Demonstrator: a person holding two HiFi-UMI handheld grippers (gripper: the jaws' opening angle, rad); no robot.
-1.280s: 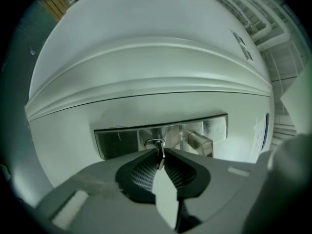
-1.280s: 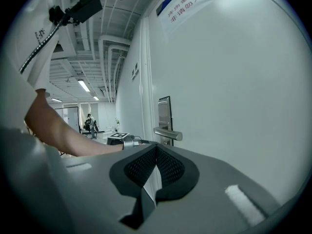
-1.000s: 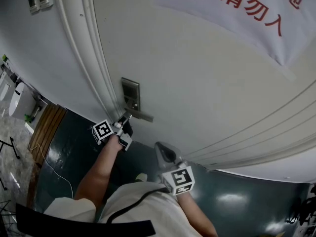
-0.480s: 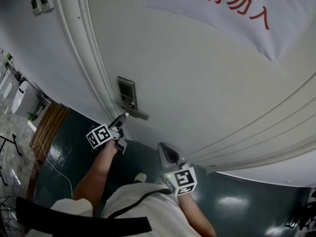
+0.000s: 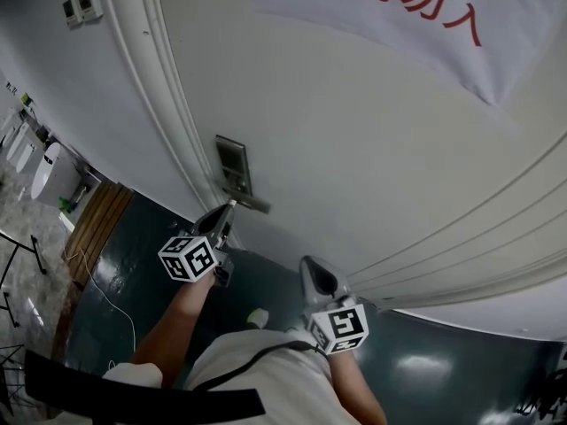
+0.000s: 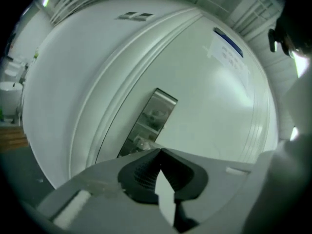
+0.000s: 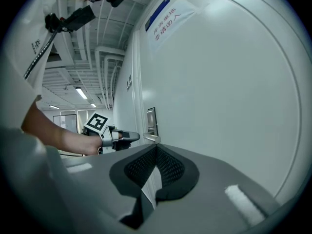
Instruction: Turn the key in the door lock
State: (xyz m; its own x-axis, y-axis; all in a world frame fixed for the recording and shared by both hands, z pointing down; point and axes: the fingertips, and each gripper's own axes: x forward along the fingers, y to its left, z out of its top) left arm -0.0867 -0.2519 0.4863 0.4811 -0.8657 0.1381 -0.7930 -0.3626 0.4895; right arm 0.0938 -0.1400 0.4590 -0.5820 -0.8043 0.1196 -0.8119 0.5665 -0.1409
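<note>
- Banner (image 5: 425, 16) with red characters hangs high on the white door (image 5: 354, 166); wall switches (image 5: 81, 5) sit far left.
- We see the steel lock plate (image 5: 232, 162) in plain sight by the door's left edge, with the lever (image 5: 255, 204) at its lower end.
- Left gripper (image 5: 229, 207) is clenched and empty, just beside the lever.
- Right gripper (image 5: 307, 262) is clenched and empty, lower right.
- We can't make out the key.

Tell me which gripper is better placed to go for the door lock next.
Left, probably. The left gripper sits just below the lock plate, pointing at it, jaws shut on nothing. The right gripper is farther along the door, also shut.
</note>
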